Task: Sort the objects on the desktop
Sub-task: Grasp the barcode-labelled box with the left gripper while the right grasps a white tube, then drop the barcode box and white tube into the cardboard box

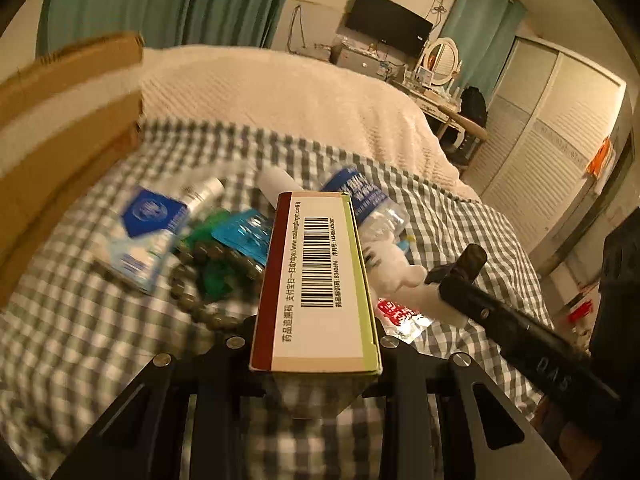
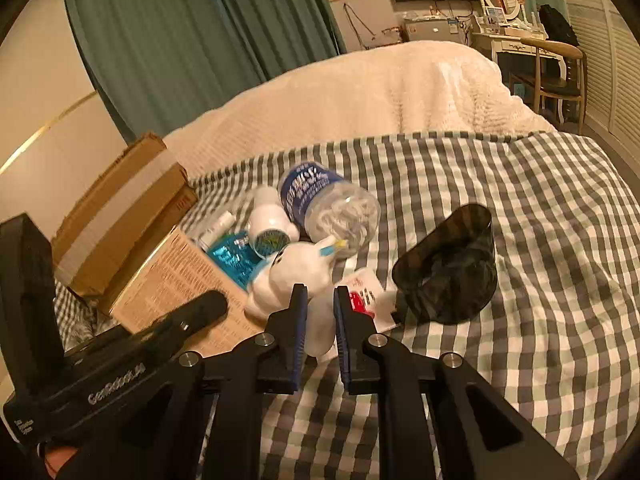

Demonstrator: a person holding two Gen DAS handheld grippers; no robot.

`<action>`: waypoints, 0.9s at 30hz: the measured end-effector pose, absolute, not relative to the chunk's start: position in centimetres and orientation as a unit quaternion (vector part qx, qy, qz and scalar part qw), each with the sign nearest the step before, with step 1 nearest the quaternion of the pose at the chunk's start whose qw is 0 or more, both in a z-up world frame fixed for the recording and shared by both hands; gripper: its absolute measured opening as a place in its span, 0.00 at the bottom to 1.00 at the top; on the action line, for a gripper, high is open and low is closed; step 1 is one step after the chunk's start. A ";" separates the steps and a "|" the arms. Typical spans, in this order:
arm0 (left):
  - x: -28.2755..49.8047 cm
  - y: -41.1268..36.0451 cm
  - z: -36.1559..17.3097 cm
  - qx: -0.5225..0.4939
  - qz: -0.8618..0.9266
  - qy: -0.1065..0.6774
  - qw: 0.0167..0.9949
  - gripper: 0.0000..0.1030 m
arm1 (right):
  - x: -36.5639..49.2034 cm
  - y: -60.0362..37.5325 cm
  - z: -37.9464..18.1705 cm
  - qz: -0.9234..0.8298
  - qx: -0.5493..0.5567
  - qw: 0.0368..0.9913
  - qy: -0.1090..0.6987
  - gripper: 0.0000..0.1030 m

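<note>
Cardboard medicine box (image 1: pixel 316 280) sat clamped in the left gripper (image 1: pixel 316 344) above the checked bedspread (image 1: pixel 80 320), the right gripper (image 2: pixel 320 312) pinched the white plush toy (image 2: pixel 296 276) beside it, and either could slip.

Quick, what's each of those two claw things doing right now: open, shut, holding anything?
Left gripper: shut on the barcoded medicine box.
Right gripper: shut on the white plush toy.

A cream blanket (image 2: pixel 360 92) covers the bed beyond the checked sheet (image 2: pixel 520 240). Behind the blanket hang green curtains (image 2: pixel 180 40); to its right stand a wall-mounted screen (image 1: pixel 388 22), a dressing table with an oval mirror (image 1: pixel 440 56), a wooden chair (image 2: pixel 556 68) and louvred wardrobe doors (image 1: pixel 548 128).
</note>
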State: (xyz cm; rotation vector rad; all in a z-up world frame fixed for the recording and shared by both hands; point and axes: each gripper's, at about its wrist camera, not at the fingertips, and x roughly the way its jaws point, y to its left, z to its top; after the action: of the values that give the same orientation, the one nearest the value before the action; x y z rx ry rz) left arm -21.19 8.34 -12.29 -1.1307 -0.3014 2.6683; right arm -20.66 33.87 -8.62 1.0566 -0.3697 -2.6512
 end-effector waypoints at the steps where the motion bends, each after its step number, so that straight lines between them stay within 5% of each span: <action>1: -20.8 8.0 -11.6 -0.378 0.914 -0.098 0.111 0.28 | -20.6 33.9 -8.3 -0.915 0.359 0.133 -0.127 0.12; 15: -18.0 3.9 -7.5 -0.344 0.932 -0.076 0.088 0.28 | -17.2 32.2 -2.4 -0.931 0.339 0.115 -0.065 0.12; 27: -16.2 -1.6 1.2 -0.264 0.957 -0.105 0.064 0.28 | -13.3 25.9 11.2 -0.947 0.288 0.136 0.033 0.12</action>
State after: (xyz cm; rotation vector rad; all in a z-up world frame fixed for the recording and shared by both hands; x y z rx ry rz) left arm -16.16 -1.62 1.21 -0.7987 -0.3172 2.8888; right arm -13.34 25.88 11.16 0.8336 0.0950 -2.7443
